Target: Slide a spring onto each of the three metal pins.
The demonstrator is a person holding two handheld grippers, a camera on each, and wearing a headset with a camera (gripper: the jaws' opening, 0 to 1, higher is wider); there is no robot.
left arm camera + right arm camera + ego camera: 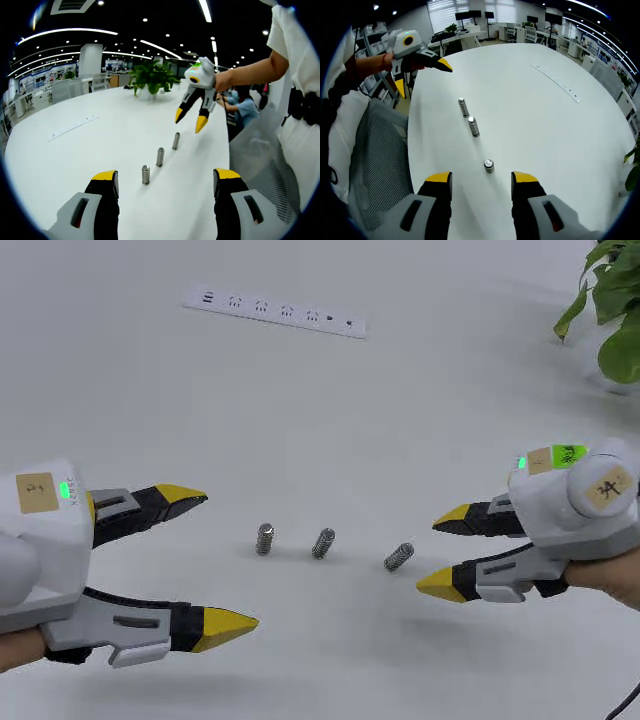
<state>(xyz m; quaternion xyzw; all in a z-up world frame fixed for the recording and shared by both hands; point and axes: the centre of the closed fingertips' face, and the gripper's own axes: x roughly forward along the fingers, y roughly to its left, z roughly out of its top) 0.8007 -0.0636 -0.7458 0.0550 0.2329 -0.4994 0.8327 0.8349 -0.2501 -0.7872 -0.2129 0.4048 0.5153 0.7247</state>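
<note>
Springs (323,542) between left tongs (230,559), right tongs (428,557)

pins (322,543): sitting in a row on the bench (300,420), between left tool (231,560) and right tool (427,556)
power strip (275,312): lying well behind them
plant (610,310): standing far right

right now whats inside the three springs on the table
A round metal top shows at the end of the nearest spring in the right gripper view, likely a pin's. The coils cover the rest, so no shaft can be seen.
</note>
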